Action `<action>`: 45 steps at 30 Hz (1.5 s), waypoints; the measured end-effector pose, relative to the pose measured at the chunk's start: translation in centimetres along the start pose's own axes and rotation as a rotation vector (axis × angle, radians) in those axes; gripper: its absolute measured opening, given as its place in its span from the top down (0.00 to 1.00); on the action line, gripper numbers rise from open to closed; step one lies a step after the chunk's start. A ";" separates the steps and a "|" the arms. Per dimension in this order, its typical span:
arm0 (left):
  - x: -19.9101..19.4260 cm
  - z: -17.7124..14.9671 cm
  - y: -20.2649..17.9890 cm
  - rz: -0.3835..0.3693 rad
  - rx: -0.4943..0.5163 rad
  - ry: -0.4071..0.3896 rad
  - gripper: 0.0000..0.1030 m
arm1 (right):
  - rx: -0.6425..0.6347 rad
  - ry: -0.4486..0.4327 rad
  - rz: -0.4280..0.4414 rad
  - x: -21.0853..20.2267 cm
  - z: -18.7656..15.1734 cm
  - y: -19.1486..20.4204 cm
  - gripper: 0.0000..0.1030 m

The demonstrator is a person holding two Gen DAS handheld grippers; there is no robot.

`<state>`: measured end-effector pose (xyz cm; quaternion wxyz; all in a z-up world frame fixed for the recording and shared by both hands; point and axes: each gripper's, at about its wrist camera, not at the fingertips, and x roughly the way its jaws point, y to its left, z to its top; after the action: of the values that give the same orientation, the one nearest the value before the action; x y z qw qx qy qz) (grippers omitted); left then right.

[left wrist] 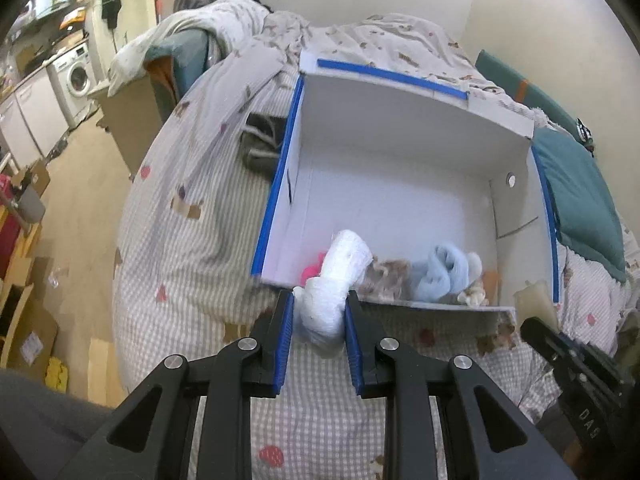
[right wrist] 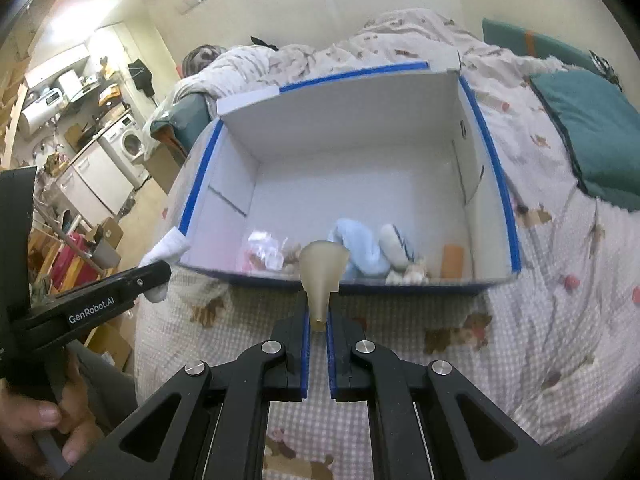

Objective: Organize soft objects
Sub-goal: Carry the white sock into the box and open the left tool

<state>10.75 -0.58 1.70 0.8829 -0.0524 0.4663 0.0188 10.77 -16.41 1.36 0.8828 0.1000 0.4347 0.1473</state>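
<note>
Two tools are hovering at the box rim on the bed: left tool clamping a white sock, right tool pinching a beige cloth.

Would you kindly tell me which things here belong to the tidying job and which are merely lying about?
Job:
white knitted sock in left gripper
beige translucent soft piece in right gripper
blue-edged white cardboard box
light-blue fluffy cloth

Lying about:
teal cushion
white washing machine
</note>
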 end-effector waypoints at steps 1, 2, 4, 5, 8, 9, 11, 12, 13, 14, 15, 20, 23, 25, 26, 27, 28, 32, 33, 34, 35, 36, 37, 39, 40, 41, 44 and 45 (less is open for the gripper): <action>0.0 0.4 -0.1 0.002 0.006 -0.005 0.79 | -0.005 -0.008 -0.002 0.0 0.4 -0.1 0.92; 0.1 1.0 -0.2 0.004 0.015 -0.010 0.79 | -0.008 -0.015 -0.004 0.0 1.0 -0.3 0.92; 0.3 2.1 -0.3 0.006 0.023 -0.020 0.79 | -0.018 -0.030 -0.012 0.1 1.9 -0.6 0.92; 0.4 2.5 -0.4 0.006 0.027 -0.024 0.79 | -0.024 -0.037 -0.018 0.1 2.4 -0.7 0.92; 0.7 3.7 -0.6 0.007 0.039 -0.033 0.79 | -0.040 -0.053 -0.030 0.5 3.7 -1.1 0.92; 1.0 4.1 -0.8 0.007 0.046 -0.035 0.79 | -0.043 -0.055 -0.034 0.8 4.2 -1.3 0.92; 1.4 4.8 -1.2 0.010 0.062 -0.039 0.79 | -0.045 -0.052 -0.040 1.5 4.9 -1.6 0.92; 1.7 5.3 -1.5 0.013 0.074 -0.043 0.79 | -0.044 -0.049 -0.040 1.9 5.3 -1.8 0.92; 2.0 5.6 -1.6 0.017 0.081 -0.045 0.79 | -0.043 -0.047 -0.040 2.2 5.6 -1.9 0.92; 2.3 5.8 -1.8 0.019 0.089 -0.045 0.79 | -0.043 -0.045 -0.040 2.6 5.8 -2.0 0.92; 2.7 6.2 -2.1 0.023 0.098 -0.045 0.79 | -0.046 -0.044 -0.042 3.0 6.1 -2.1 0.92; 4.8 7.1 -3.0 0.033 0.129 -0.041 0.78 | -0.048 -0.031 -0.046 5.1 7.0 -2.6 0.92; 6.6 6.7 -3.1 0.033 0.133 -0.039 0.79 | -0.070 -0.021 -0.048 6.6 6.5 -2.9 0.92; 7.7 6.0 -2.9 0.027 0.133 -0.024 0.79 | -0.052 0.009 -0.063 7.7 5.9 -3.5 0.92; 8.1 5.8 -2.9 0.024 0.129 -0.012 0.79 | -0.034 0.021 -0.060 8.0 5.7 -3.7 0.92; 8.7 5.5 -2.7 0.021 0.120 0.008 0.79 | -0.030 0.024 -0.064 8.1 5.6 -3.9 0.92; 9.1 5.5 -2.6 0.018 0.113 0.017 0.79 | -0.036 0.025 -0.075 8.2 5.6 -3.9 0.92; 9.9 5.4 -2.4 0.031 0.118 0.009 0.78 | -0.018 0.034 -0.071 8.4 5.5 -4.2 0.92; 10.0 5.4 -2.4 0.023 0.113 0.011 0.78 | -0.014 0.038 -0.071 8.5 5.5 -4.3 0.92; 10.0 5.4 -2.3 0.020 0.109 0.012 0.78 | -0.009 0.041 -0.070 8.6 5.5 -4.3 0.92; 10.0 5.3 -2.3 0.016 0.105 0.012 0.78 | -0.006 0.042 -0.071 8.6 5.5 -4.3 0.92; 10.1 5.3 -2.3 0.017 0.106 0.012 0.78 | -0.006 0.044 -0.072 8.7 5.5 -4.3 0.92; 10.2 5.2 -2.4 0.019 0.109 0.014 0.78 | -0.006 0.045 -0.071 8.8 5.6 -4.3 0.92; 10.5 5.1 -2.5 0.013 0.107 0.028 0.78 | -0.007 0.047 -0.075 8.9 5.6 -4.4 0.92; 10.5 5.0 -2.5 0.009 0.106 0.033 0.78 | -0.005 0.047 -0.076 8.9 5.6 -4.4 0.92; 10.6 5.0 -2.5 0.003 0.104 0.038 0.78 | -0.003 0.051 -0.079 8.9 5.6 -4.4 0.91; 10.7 4.8 -2.6 -0.011 0.102 0.049 0.74 | 0.010 0.059 -0.079 9.1 5.5 -4.6 0.91; 10.7 4.7 -2.7 -0.016 0.103 0.050 0.73 | 0.011 0.058 -0.078 9.1 5.5 -4.6 0.91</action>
<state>20.86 -2.90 -4.25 0.8725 -0.0109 0.4883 -0.0136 21.23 -17.82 -3.40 0.8743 0.0834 0.4647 0.1131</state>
